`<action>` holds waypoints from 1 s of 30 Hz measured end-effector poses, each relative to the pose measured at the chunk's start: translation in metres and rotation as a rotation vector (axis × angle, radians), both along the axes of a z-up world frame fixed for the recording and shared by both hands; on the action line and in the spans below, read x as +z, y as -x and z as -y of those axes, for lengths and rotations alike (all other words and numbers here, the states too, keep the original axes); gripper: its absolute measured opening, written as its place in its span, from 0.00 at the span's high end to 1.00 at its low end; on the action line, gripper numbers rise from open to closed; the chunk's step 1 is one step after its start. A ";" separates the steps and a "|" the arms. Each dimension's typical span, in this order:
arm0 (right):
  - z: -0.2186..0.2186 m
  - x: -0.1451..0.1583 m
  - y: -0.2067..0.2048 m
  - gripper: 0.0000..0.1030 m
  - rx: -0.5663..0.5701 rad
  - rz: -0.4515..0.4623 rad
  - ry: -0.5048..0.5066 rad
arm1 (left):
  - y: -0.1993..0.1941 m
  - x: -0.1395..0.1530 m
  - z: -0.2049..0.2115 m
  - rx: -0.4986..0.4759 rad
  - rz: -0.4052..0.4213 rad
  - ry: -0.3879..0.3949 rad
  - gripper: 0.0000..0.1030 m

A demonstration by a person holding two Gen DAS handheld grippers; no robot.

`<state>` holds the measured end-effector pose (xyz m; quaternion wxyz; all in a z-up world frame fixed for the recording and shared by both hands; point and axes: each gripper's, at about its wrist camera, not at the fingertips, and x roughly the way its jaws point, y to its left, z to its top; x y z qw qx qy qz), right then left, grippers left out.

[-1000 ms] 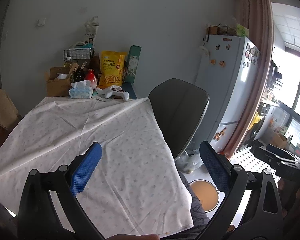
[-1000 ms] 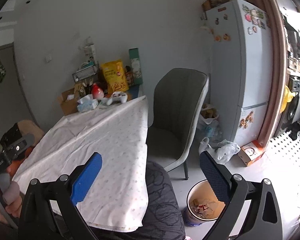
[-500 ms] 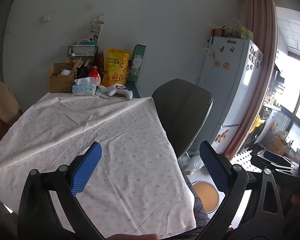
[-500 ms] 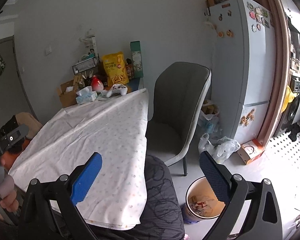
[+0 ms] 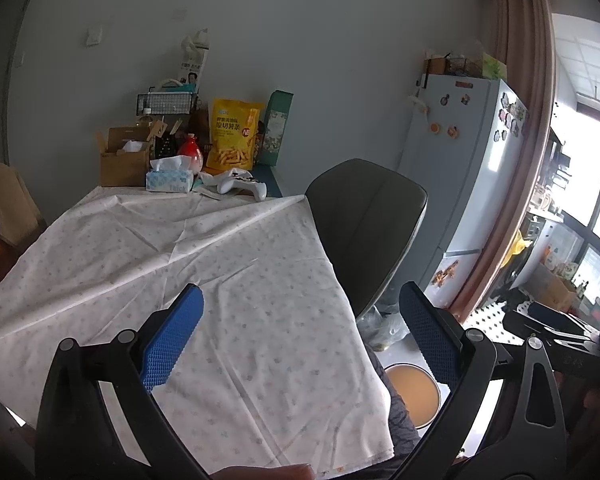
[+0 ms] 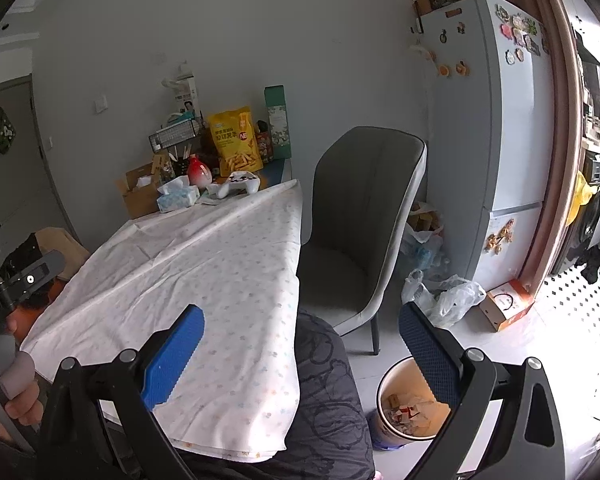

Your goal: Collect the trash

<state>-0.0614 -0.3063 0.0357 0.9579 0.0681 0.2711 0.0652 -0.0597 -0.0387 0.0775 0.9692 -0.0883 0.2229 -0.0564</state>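
A round trash bin (image 6: 408, 406) with paper scraps inside stands on the floor right of the table; its rim (image 5: 414, 388) also shows in the left wrist view. My left gripper (image 5: 300, 332) is open over the near part of the white tablecloth (image 5: 172, 264), holding nothing. My right gripper (image 6: 300, 352) hangs open over the table's right edge (image 6: 296, 280) and the person's dark-clothed lap (image 6: 328, 392), also with nothing in it. The left gripper's handle and the hand on it (image 6: 14, 364) appear at the left edge of the right wrist view.
At the table's far end stand a cardboard box (image 5: 122, 158), a tissue box (image 5: 169, 178), a red vase (image 5: 190, 156), a yellow snack bag (image 5: 232, 140) and a white game controller (image 5: 242, 188). A grey chair (image 6: 360, 232) sits right of the table, with plastic bags (image 6: 444, 296) and a fridge (image 6: 496, 140) beyond.
Both views have shifted slightly: the table's far end sits a little lower and nearer in the left wrist view. Both grippers stay open and hold nothing.
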 end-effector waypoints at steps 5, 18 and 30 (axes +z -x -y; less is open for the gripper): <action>0.001 -0.002 -0.001 0.07 -0.002 -0.002 0.000 | -0.001 -0.002 0.000 -0.001 -0.006 0.007 0.06; -0.004 -0.001 0.003 0.07 0.004 0.002 0.010 | -0.002 -0.006 -0.006 0.003 -0.009 0.017 0.06; -0.004 -0.008 -0.003 0.07 0.001 -0.019 0.006 | -0.003 -0.010 -0.002 -0.008 -0.019 0.006 0.06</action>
